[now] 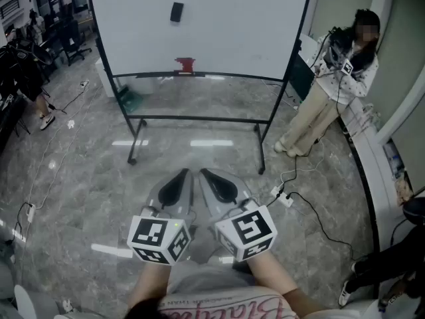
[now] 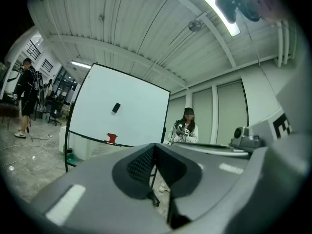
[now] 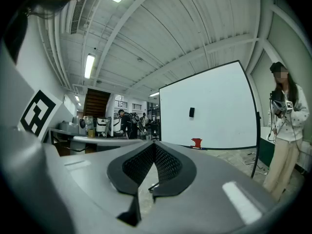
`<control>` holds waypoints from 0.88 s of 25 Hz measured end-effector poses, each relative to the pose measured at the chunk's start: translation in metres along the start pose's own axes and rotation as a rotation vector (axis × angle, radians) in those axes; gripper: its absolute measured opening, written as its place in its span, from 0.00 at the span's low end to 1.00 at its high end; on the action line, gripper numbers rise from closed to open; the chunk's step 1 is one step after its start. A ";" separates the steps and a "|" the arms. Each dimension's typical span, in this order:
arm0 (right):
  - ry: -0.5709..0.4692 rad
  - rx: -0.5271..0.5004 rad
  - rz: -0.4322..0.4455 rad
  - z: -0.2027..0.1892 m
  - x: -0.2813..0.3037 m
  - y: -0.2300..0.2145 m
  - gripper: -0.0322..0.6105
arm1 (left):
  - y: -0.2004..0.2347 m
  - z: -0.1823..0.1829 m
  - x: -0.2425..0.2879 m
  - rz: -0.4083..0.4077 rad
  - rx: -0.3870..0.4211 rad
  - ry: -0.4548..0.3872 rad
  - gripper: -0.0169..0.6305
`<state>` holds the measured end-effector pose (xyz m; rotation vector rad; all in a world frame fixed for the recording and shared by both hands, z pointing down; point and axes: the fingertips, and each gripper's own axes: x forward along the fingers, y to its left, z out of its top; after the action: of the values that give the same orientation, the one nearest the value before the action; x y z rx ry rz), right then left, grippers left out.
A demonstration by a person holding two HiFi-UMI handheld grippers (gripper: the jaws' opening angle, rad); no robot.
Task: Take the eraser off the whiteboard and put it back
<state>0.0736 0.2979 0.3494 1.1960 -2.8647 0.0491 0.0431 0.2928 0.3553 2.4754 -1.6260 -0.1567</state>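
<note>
A small black eraser [image 1: 176, 11] sticks high on the white whiteboard [image 1: 232, 32], which stands on a black wheeled frame across the room. The same eraser [image 2: 116, 107] shows small and far in the left gripper view, and the eraser [image 3: 191, 112] likewise in the right gripper view. My left gripper [image 1: 188, 173] and right gripper [image 1: 202, 173] are held side by side close to my body, well short of the board. Both have their jaws shut, tips touching, with nothing between them. A red object [image 1: 185, 64] sits on the board's tray.
A person [image 1: 329, 85] in light clothes stands right of the board by a wall. Cables and a power strip [image 1: 284, 198] lie on the grey marble floor to the right. Another person [image 1: 30, 85] and chairs are at the far left.
</note>
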 end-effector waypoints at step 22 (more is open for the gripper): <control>0.030 0.005 0.008 -0.011 0.053 -0.052 0.05 | 0.037 -0.006 0.069 0.022 -0.043 0.007 0.02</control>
<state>0.0738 0.2247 0.3638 1.1749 -2.8455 0.0744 0.0381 0.2150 0.3690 2.4231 -1.6286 -0.1784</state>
